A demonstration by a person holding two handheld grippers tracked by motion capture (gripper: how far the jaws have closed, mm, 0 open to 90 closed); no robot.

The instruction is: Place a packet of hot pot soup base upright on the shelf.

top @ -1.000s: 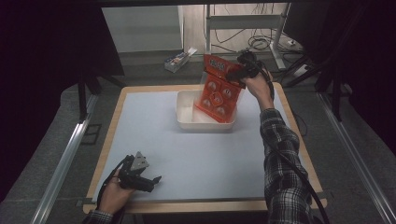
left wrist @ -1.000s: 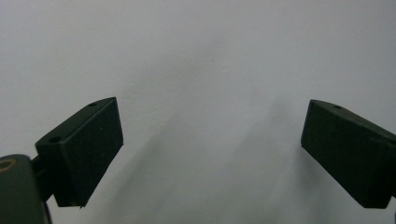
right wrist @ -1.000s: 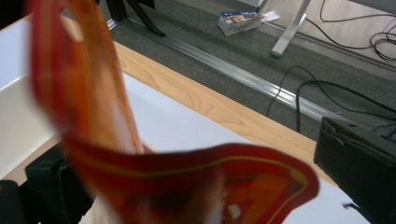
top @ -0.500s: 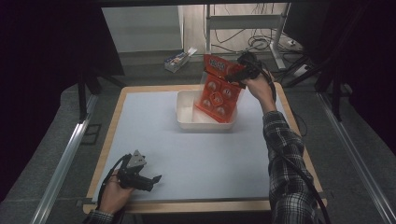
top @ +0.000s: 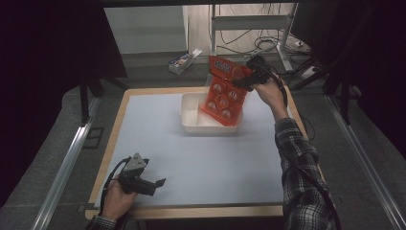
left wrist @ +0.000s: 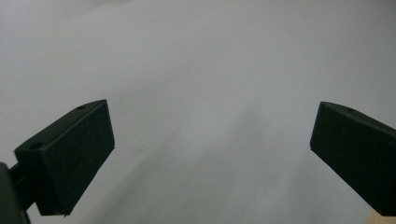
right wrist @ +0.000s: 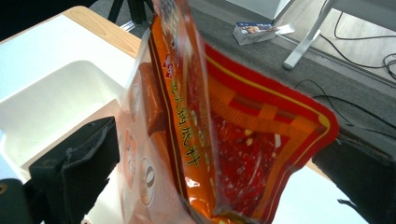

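A red snack bag (top: 224, 93) with round printed pieces stands tilted, its lower end inside a white tray (top: 191, 127) at the back of the table. My right gripper (top: 242, 80) is at the bag's top edge. In the right gripper view the bag (right wrist: 243, 140) rises between the wide-apart jaws of my right gripper (right wrist: 215, 177), above the tray (right wrist: 60, 102). My left gripper (top: 155, 184) rests open at the table's near left corner. In the left gripper view its jaws (left wrist: 212, 158) stand wide over bare mat.
A pale grey mat (top: 201, 158) covers the wooden table top. A small printed box (top: 184, 60) lies on the floor beyond the table, near cables and metal frame legs. Metal rails run along both sides of the table.
The right forearm has shifted slightly. The bag, the tray and both grippers stay where they were.
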